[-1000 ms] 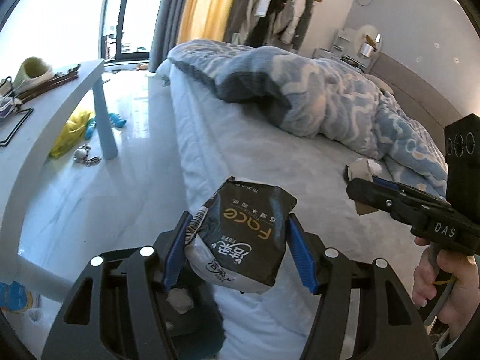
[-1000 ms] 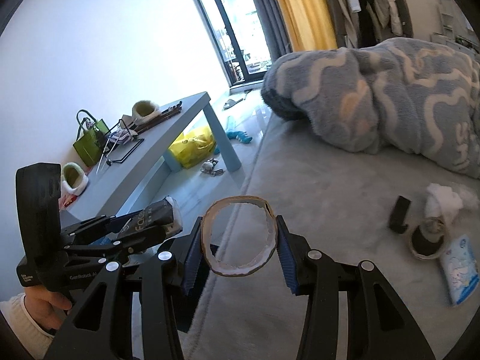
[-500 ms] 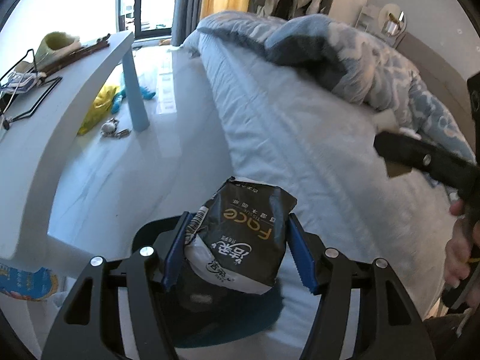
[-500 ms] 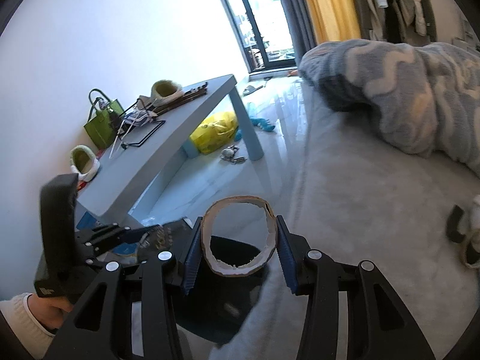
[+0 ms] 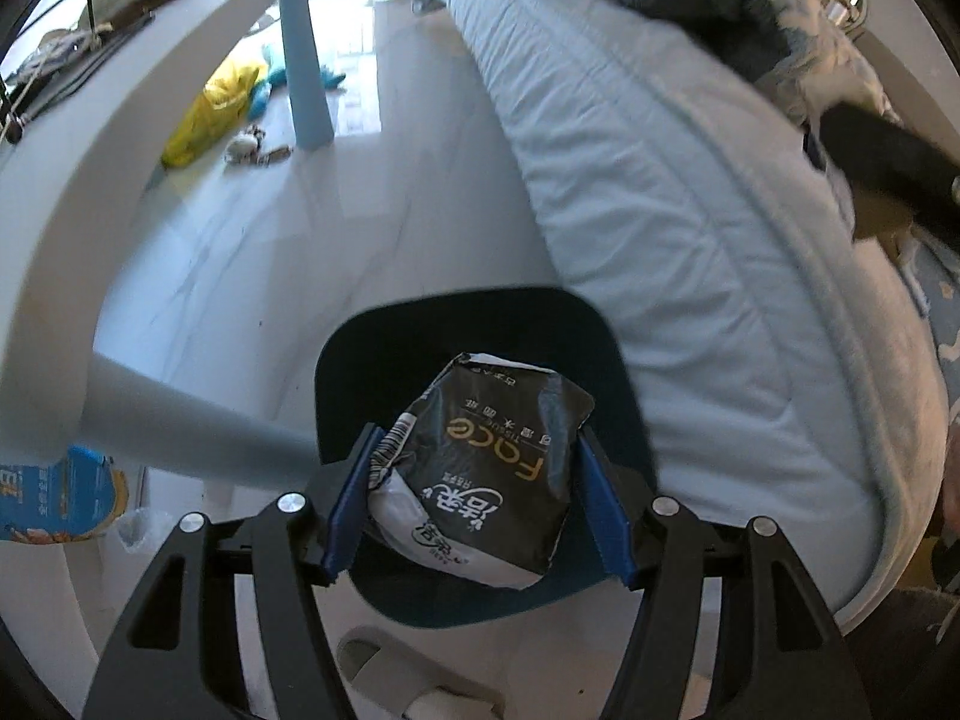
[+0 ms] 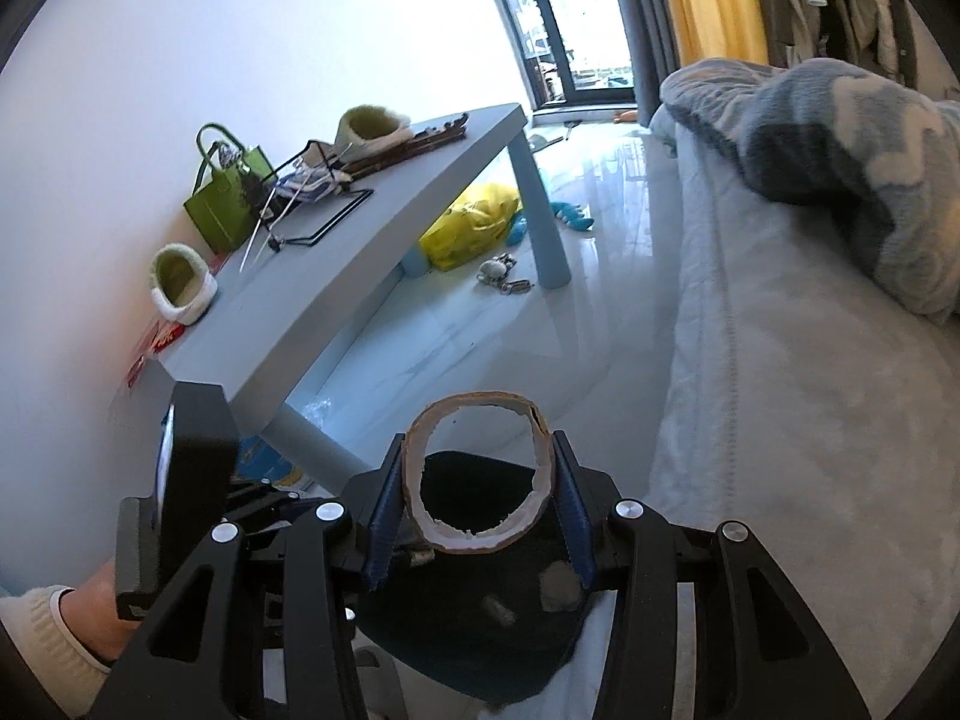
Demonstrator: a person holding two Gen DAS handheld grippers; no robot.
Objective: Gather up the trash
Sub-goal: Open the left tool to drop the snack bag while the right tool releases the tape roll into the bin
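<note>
My left gripper (image 5: pixel 477 501) is shut on a black tissue packet (image 5: pixel 480 474) with gold lettering and hangs right over the dark blue trash bin (image 5: pixel 621 360) on the floor by the bed. My right gripper (image 6: pixel 477 504) is shut on a brown cardboard roll (image 6: pixel 477 480), seen end-on, also above the dark blue trash bin (image 6: pixel 522 636). A few scraps (image 6: pixel 561 591) lie in the bin. The left gripper's body and the hand (image 6: pixel 96 618) holding it show at the lower left of the right wrist view.
A pale blue low table (image 6: pixel 384 252) with a green bag (image 6: pixel 225 204), slippers and wire items runs along the wall. A yellow bag (image 6: pixel 474 225) and small toys lie on the floor under it. The bed (image 5: pixel 690 228) with a blue blanket fills the right. A slipper (image 5: pixel 396 672) lies near the bin.
Both grippers have swung from over the bed toward the floor and tipped downward. The trash bin has come into view under them. Both grips are unchanged.
</note>
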